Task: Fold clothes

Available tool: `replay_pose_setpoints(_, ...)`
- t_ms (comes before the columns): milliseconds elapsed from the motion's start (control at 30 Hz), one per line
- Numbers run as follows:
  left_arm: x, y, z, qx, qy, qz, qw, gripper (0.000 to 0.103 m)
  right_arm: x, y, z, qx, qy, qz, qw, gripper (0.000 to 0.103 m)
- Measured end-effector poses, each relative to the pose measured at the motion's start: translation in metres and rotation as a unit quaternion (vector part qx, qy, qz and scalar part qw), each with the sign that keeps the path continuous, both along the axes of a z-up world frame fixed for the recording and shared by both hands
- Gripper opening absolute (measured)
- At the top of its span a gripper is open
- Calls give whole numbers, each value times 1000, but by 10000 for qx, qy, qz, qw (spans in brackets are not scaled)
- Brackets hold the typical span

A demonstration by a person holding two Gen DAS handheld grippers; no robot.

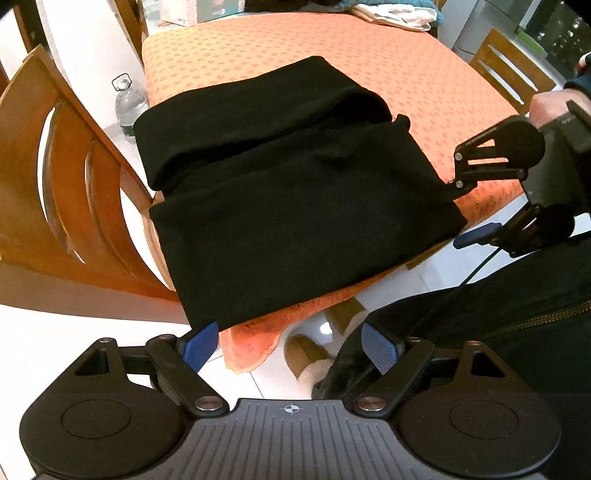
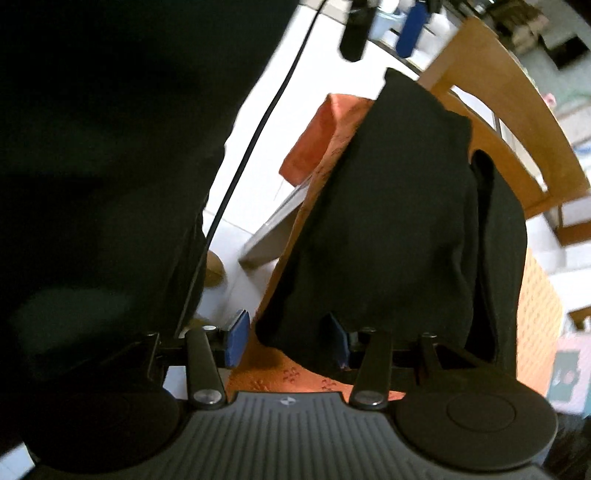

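Bright indoor light, fisheye-bent edges; right wrist view blurred.

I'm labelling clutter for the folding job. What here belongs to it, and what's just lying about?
Belongs: black garment on the orange tablecloth; left gripper; right gripper.

Lying about: water bottle, wooden chair, white cloths, slipper.

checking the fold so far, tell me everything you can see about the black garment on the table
The black garment is plain, soft, matte cloth, partly folded into stacked bands with a rolled fold along its far side. It lies on the orange tablecloth, with its near corner hanging over the table's front edge. The open left gripper has one blue pad at that hanging corner. The open right gripper straddles the garment's other near corner, jaws not closed on it.
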State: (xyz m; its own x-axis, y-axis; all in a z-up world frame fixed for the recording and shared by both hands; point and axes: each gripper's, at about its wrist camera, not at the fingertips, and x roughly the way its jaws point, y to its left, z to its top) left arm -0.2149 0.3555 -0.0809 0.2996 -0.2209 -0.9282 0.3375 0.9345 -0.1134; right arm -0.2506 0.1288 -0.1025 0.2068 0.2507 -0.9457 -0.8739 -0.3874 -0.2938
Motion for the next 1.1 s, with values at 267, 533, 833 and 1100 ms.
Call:
replay_pose_setpoints(267, 3, 0, 0, 56, -99, 42, 9999, 86, 5, -5, 6, 177, -65, -54, 9998, 16)
replay_pose_setpoints(533, 14, -16, -9, 241, -359, -270, 9987, 86, 43, -5, 58, 545, 568, -871, 9931, 13)
replay_pose_setpoints(833, 16, -46, -27, 374, -631, -641, 9952, 87, 89, -15, 108, 957, 1074, -1727, 9744, 12)
replay_pose_setpoints(1100, 17, -37, -18, 668, -923, -651, 9914, 43, 100, -21, 127, 1107, 1257, -2064, 9640, 12)
